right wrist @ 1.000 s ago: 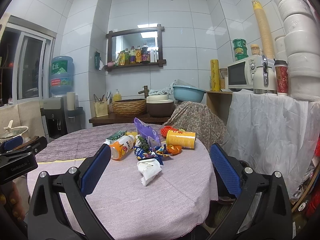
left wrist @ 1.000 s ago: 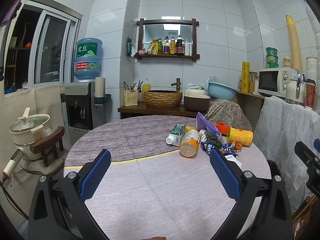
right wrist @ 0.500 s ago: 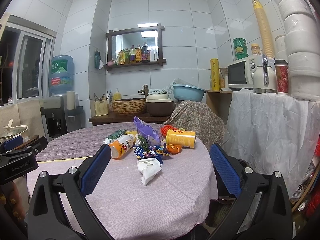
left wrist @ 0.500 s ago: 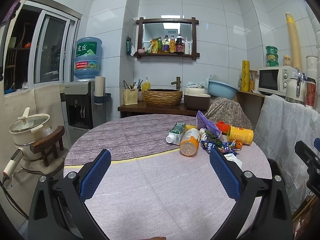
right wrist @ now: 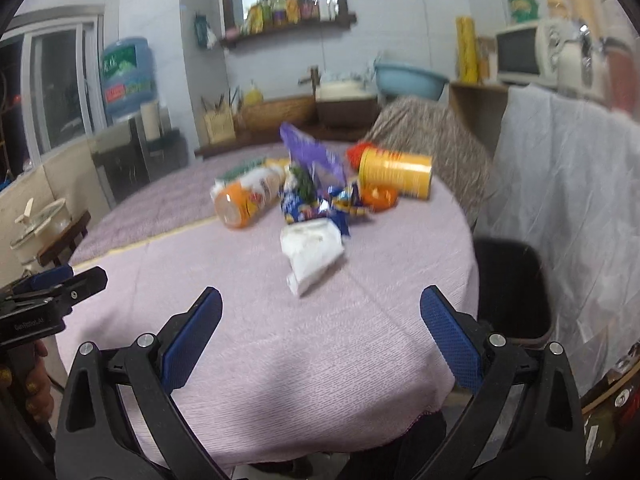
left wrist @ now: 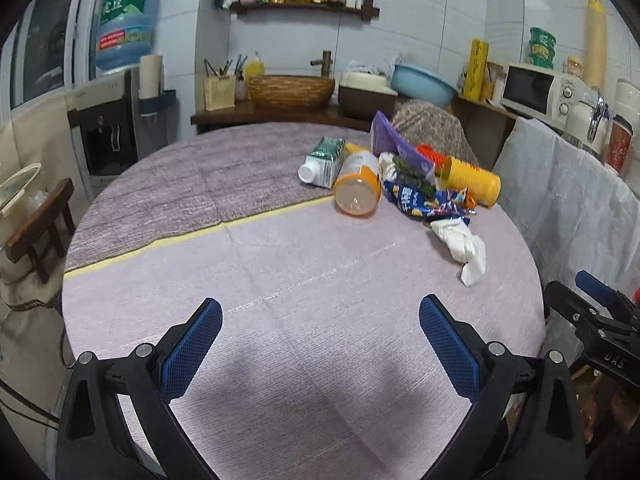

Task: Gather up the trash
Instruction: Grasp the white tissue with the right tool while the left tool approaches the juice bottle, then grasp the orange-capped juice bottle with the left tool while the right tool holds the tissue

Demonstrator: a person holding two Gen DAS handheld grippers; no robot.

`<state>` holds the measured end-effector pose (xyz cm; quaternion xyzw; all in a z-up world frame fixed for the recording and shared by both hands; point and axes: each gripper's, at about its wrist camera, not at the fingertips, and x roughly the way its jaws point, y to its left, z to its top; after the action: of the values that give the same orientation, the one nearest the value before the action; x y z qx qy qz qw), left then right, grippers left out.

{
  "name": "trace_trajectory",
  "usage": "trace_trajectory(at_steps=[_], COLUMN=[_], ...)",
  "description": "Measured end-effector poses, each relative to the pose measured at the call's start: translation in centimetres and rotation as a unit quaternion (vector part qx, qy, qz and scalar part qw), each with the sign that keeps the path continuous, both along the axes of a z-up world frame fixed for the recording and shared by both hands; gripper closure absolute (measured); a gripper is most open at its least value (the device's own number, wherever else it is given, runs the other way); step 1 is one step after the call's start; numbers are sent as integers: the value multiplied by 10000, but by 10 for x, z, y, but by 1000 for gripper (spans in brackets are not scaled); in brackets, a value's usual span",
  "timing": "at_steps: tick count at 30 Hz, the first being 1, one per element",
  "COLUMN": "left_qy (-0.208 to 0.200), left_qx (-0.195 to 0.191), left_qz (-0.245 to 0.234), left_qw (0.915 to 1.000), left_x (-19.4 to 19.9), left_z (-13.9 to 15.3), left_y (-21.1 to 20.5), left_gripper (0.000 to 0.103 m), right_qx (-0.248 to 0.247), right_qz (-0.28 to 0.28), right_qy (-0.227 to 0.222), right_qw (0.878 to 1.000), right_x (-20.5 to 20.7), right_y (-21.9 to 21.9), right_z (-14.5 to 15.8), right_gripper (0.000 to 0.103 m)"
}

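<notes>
A pile of trash lies at the far right of the round table (left wrist: 280, 288): a green-white carton (left wrist: 324, 158), an orange-capped bottle (left wrist: 357, 185), a purple bag (left wrist: 394, 146), a yellow can (left wrist: 472, 180), blue snack wrappers (left wrist: 424, 200) and a crumpled white tissue (left wrist: 464, 242). My left gripper (left wrist: 320, 316) is open and empty over the table's near part. My right gripper (right wrist: 320, 310) is open and empty, just short of the tissue (right wrist: 312, 250); the bottle (right wrist: 246, 198) and can (right wrist: 396, 174) lie beyond it.
A black bin (right wrist: 510, 284) stands at the table's right edge beside a white-draped counter (right wrist: 568, 184). A covered chair (right wrist: 432, 140) is behind the table. A water dispenser (left wrist: 120, 92) and a small stool (left wrist: 40, 224) are at the left.
Both grippers have risen, tilted down and moved forward over the table. The trash pile looks closer in both views. Nothing has been picked up.
</notes>
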<state>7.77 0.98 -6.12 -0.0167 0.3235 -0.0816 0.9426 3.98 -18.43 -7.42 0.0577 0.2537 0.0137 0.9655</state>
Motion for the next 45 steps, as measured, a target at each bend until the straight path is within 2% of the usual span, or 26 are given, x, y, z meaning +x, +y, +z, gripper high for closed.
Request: trace_trajectory(at_steps=[4, 8, 11, 14, 16, 19, 21, 24, 27, 30, 36, 42, 44, 45], left_qy=[204, 353, 543, 702, 689, 629, 700, 782, 914, 1045, 1655, 2145, 2256, 2243], left_qx=[103, 159, 7, -19, 95, 238, 288, 262, 306, 574, 858, 901, 868, 808], left_qz=[-251, -432, -591, -680, -715, -807, -813, -991, -1079, -1090, -1260, -1272, -1246, -1250], left_qw=[9994, 9983, 9968, 9952, 9950, 9945, 9938, 9917, 9895, 9869, 9744, 9642, 9623, 9631], left_x=[20, 45, 64, 81, 91, 107, 121, 144, 168, 193, 240, 262, 266, 266], left_z=[-3, -3, -4, -5, -2, 2, 5, 12, 17, 20, 8, -8, -12, -12], left_y=[-3, -8, -9, -14, -18, -24, -27, -36, -48, -64, -85, -91, -91, -90], left_gripper=[5, 5, 6, 10, 10, 11, 15, 15, 16, 16, 17, 33, 41, 41], right_qx=[239, 539, 508, 477, 437, 420, 412, 398, 453, 526, 555, 600, 590, 582], right_qz=[260, 381, 363, 383, 420, 459, 526, 603, 639, 712, 811, 855, 883, 891], right_qy=[662, 1028, 1173, 1388, 1486, 1597, 1580, 1507, 1445, 1430, 1395, 1398, 1385, 1382], right_qw=[9972, 9925, 9911, 9884, 9870, 9852, 9852, 9859, 9864, 9858, 9853, 9847, 9847, 9847], right_x=[44, 84, 106, 130, 139, 146, 145, 140, 134, 126, 114, 108, 107, 108], right_y=[-5, -10, -9, -7, -5, -3, -1, 0, -4, -9, -12, -17, -18, -18], right_z=[-22, -34, -34, -35, -38, -41, -41, -39, -38, -38, -40, -43, -43, -43], right_gripper=[5, 5, 6, 20, 25, 48, 63, 74, 77, 78, 78, 78, 78, 78])
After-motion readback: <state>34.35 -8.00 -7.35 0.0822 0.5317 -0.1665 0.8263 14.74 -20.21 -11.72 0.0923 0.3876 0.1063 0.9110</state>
